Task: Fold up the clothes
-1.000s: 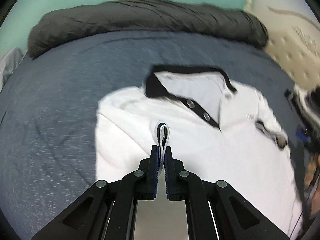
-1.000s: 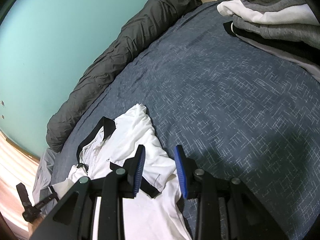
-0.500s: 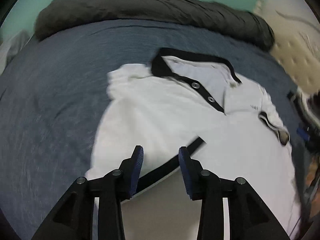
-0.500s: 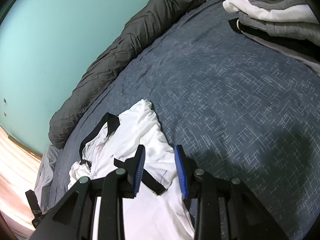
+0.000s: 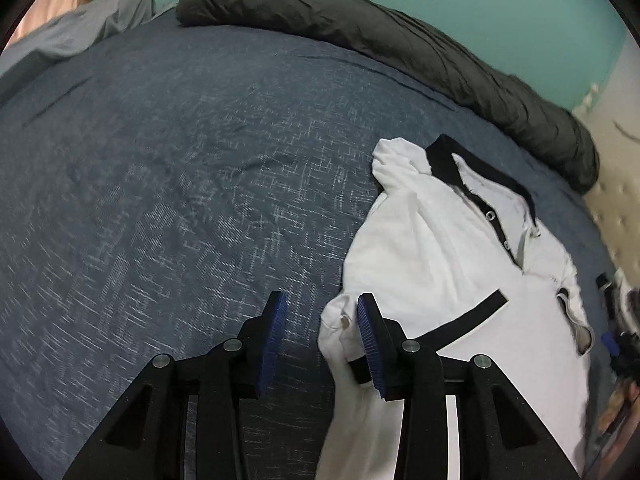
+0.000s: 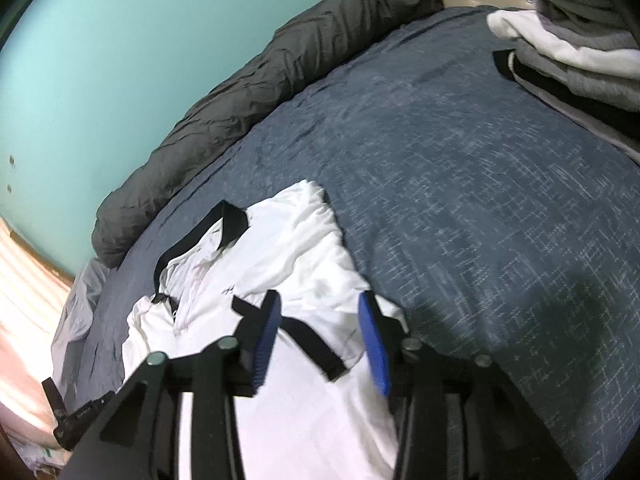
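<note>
Bedding (image 5: pixel 168 184) fills our view, blue and broad, with a white polo (image 5: pixel 440 256) lying face up on it, sleeves tucked inward. Soft, light cloth, we judge; it will slump unless we pinch it at a hem or shoulder edge. Our left gripper (image 5: pixel 322 330) and right gripper (image 6: pixel 318 338) gape wide, holding nothing.

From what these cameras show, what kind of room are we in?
Most likely a bedroom. A white shirt lies on a bed with a dark blue cover, a rolled dark duvet runs along the teal wall, and folded clothes are stacked nearby.
</note>
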The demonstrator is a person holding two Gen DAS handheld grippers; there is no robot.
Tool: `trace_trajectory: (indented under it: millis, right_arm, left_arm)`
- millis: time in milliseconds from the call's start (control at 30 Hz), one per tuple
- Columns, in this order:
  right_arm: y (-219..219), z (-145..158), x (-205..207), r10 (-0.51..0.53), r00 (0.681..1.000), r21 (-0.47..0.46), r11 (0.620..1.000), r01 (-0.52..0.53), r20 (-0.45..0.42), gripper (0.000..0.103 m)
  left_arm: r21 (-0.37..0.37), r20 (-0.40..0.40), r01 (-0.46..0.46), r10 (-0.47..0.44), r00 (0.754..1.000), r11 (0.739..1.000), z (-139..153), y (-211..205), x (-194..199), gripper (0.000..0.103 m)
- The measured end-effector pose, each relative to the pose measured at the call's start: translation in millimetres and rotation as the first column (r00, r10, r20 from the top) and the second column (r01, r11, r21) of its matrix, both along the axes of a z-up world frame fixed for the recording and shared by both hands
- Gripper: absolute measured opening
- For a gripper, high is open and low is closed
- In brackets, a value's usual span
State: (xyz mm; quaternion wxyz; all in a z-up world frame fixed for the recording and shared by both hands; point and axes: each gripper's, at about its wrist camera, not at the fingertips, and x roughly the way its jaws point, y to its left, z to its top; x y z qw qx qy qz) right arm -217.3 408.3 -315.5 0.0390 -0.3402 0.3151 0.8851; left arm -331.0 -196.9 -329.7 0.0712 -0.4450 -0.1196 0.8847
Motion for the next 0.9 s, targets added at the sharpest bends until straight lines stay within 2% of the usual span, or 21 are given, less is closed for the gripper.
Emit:
trace_trajectory:
  millis: [167, 300, 467, 567, 667, 700, 767, 900]
  right_arm:
    - [-18.8, 8.0, 0.7, 0.033, 0.999, 0.043, 0.999, -0.033, 0.011, 0.046]
    - [-39.4, 26.4, -11.7, 0.091, 0.996, 0.08, 0.993, -0.091, 0.002, 0.049]
    - [-75.2, 47.7, -34.1, 0.193, 0.981, 0.135, 0.972, -0.19, -0.003, 0.05]
    - [-102.2, 53.3, -53.7, 0.275, 0.961, 0.135, 0.952, -0.274, 0.014, 0.05]
    - [-124.7, 58.4, -66.3, 0.313, 0.95, 0.145, 0.939, -0.313, 0.019, 0.05]
    - [-132.2, 60.1, -70.5, 0.326, 0.945, 0.148, 0.934, -0.325, 0.021, 0.05]
    - [-147.3, 63.5, -78.9, 0.351, 0.936, 0.154, 0.924, -0.35, 0.024, 0.05]
    - [-177.3, 70.3, -95.6, 0.4, 0.916, 0.166, 0.901, -0.4, 0.032, 0.05]
  left_arm:
    - [0.054, -0.013, 0.023, -0.023, 1.0, 0.998, -5.9, -0.3, 7.3, 0.04]
    - [0.152, -0.01, 0.02, -0.019, 1.0, 0.988, -11.3, -11.8, 9.5, 0.04]
    - [0.161, -0.04, 0.012, -0.006, 0.999, 0.987, -12.6, -24.0, 16.2, 0.04]
    - [0.178, -0.035, 0.039, -0.034, 0.999, 0.983, -15.9, -22.9, 13.6, 0.04]
    - [0.186, -0.027, 0.064, -0.06, 0.998, 0.98, -19.3, -22.0, 11.2, 0.04]
    - [0.186, -0.021, 0.07, -0.067, 0.998, 0.98, -20.6, -22.1, 10.6, 0.038]
    - [0.208, -0.006, 0.077, -0.078, 0.997, 0.975, -25.2, -24.2, 8.9, 0.029]
    - [0.237, -0.002, 0.085, -0.087, 0.996, 0.968, -30.4, -27.5, 7.5, 0.021]
